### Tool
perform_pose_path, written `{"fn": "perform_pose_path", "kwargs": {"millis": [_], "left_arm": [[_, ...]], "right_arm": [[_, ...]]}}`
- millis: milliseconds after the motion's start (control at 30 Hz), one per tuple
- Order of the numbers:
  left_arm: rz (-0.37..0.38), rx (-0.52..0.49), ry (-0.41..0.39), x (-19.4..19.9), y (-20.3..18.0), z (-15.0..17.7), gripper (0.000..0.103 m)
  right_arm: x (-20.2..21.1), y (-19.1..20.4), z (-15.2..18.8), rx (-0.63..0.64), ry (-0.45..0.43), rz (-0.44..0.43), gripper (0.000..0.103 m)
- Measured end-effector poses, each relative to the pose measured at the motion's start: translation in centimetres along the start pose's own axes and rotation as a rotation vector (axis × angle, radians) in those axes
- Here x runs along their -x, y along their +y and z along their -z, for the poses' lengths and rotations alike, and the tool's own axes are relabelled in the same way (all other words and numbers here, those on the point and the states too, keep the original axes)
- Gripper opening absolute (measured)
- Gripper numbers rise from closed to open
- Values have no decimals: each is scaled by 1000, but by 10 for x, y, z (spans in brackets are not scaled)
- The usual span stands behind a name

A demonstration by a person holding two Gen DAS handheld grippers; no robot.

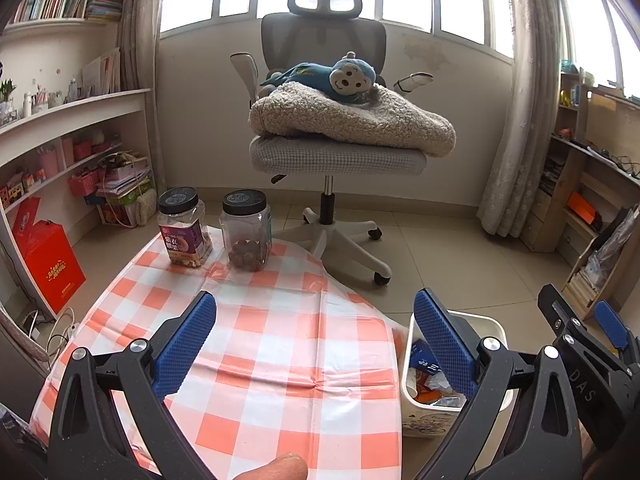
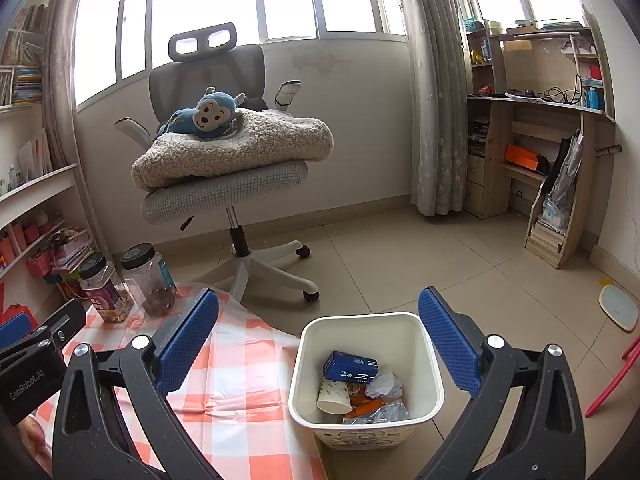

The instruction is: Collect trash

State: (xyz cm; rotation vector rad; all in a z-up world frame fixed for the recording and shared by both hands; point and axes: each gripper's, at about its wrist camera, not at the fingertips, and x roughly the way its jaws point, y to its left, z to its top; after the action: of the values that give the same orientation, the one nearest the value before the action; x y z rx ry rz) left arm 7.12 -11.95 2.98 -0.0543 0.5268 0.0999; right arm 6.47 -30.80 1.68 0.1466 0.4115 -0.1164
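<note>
My left tongs (image 1: 316,340) are spread wide with nothing between the blue pads (image 1: 186,344), hanging over the checked cloth (image 1: 280,360) on the table. The tip of my finger (image 1: 276,468) pokes in at the bottom edge of that view. My right tongs (image 2: 320,340) gape just as wide and hold nothing; they hang over the bin (image 2: 432,380), which stands on the floor tiles just beside the table's right edge. From the left camera I see the right tongs (image 1: 592,340) at the far right, and from the right camera the left tongs' black body (image 2: 36,356) at the far left.

The trash lies in the bin: a blue box (image 2: 351,366), a paper cup (image 2: 334,396), crumpled white paper (image 2: 384,386), something orange (image 2: 370,406) and clear plastic (image 2: 388,412). The cloth near me is bare.

At the far end of the table stand two black-lidded jars, close together: the left jar (image 1: 184,232) with a purple label, the right jar (image 1: 246,236) clear with brown pieces at the bottom.

Beyond the table a grey chair (image 1: 324,40) carries a fleecy blanket (image 1: 352,120) with a blue toy monkey (image 1: 344,76) lying on it. Shelves (image 1: 72,120) line the left wall, a wooden desk (image 2: 552,120) stands at the right, and windows run along the back.
</note>
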Motion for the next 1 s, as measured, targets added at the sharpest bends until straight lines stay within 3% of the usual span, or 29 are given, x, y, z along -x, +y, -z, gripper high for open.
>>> {"fn": "perform_pose_path", "kwargs": {"millis": [733, 1000], "left_arm": [[-18, -11, 10, -4, -1, 2, 96], [17, -10, -2, -4, -2, 5, 95]], "right_arm": [[-4, -1, 5, 10, 15, -1, 96], [-5, -2, 6, 12, 19, 0, 96]]}}
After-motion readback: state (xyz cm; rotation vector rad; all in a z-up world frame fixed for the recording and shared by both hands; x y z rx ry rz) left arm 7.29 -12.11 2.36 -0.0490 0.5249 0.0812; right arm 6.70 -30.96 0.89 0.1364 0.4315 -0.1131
